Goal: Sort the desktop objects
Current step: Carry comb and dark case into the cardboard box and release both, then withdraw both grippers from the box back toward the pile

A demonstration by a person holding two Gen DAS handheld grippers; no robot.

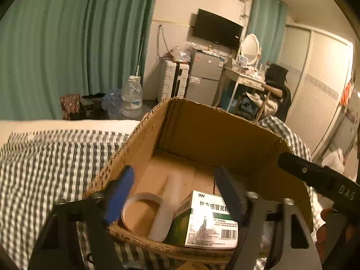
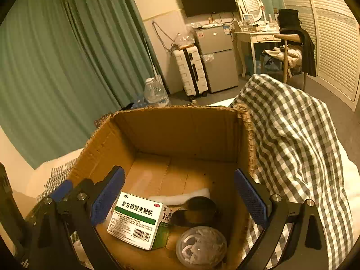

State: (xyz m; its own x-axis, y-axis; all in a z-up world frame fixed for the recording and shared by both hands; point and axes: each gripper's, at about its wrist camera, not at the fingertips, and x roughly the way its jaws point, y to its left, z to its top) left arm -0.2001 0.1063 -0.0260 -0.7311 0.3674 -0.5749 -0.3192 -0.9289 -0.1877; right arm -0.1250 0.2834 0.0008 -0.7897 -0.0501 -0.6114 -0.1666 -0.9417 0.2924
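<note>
Hovering over the cardboard box (image 2: 180,132), both the left gripper (image 1: 177,193) and right gripper (image 2: 180,200) gaped empty (withdrawing straight up seemed wisest).

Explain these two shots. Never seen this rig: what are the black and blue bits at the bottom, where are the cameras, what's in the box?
There is no robot. A person holds a two-finger gripper in each hand, and each carries a fisheye camera looking forward along its blue-padded fingers.

One picture is from the left gripper, the other from the right gripper. Both are open and hold nothing, poised over an open cardboard box that sits on a grey checked cloth.

In the box lie a white and green medicine box, a round clear container, dark sunglasses, and a translucent white tube beside a clear ring-shaped piece. The black bar at the left view's right edge is probably the other gripper.
</note>
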